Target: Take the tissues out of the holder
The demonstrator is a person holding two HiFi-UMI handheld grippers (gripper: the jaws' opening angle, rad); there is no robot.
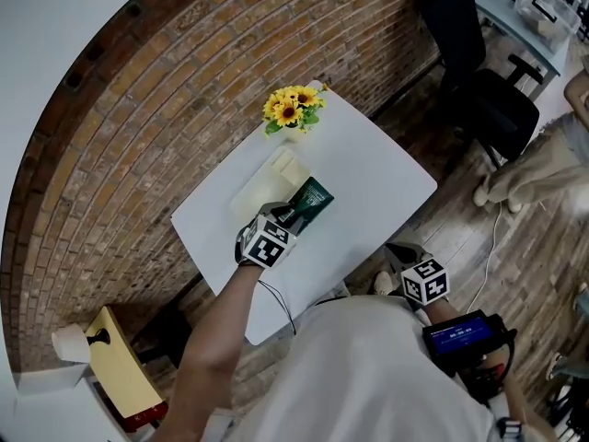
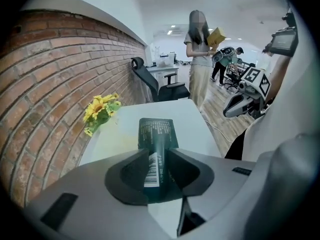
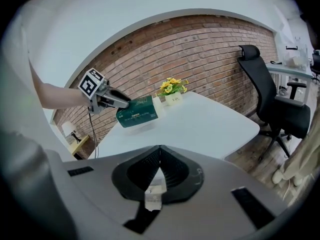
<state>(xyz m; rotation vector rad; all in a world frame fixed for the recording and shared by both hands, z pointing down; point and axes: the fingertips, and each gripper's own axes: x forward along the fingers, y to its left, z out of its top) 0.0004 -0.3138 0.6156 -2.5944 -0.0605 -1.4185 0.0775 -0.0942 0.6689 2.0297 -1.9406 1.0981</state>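
Nearest the lens in the left gripper view, the left gripper [image 2: 156, 156] has its jaws clamped on the near end of the tissue pack [image 2: 157, 131], a dark green packet with a barcode label. The packet's long axis runs straight on from the jaws toward the middle of the frame, so it reads as an extension of the gripper's own line.

In the head view this pair sits at the centre of the picture. The pale holder [image 1: 269, 184] lies on the white table [image 1: 377, 182] just up and left of the packet. The packet overlaps the holder's lower right corner and points to the upper right. From the right gripper view the packet seems to hang clear above the tabletop, with a shadow under it. It looks to be out of the holder already, and what remains is to carry it away and set it down. The bare tabletop to the right of the holder offers room for that. The sunflowers [image 1: 293, 109] stand beyond the holder at the table's far corner.

Further right, the right gripper [image 3: 159, 149] has its jaws closed together on nothing. It sits off the table's near edge at the lower right, well apart from the packet, so the left hand is the nearer one.
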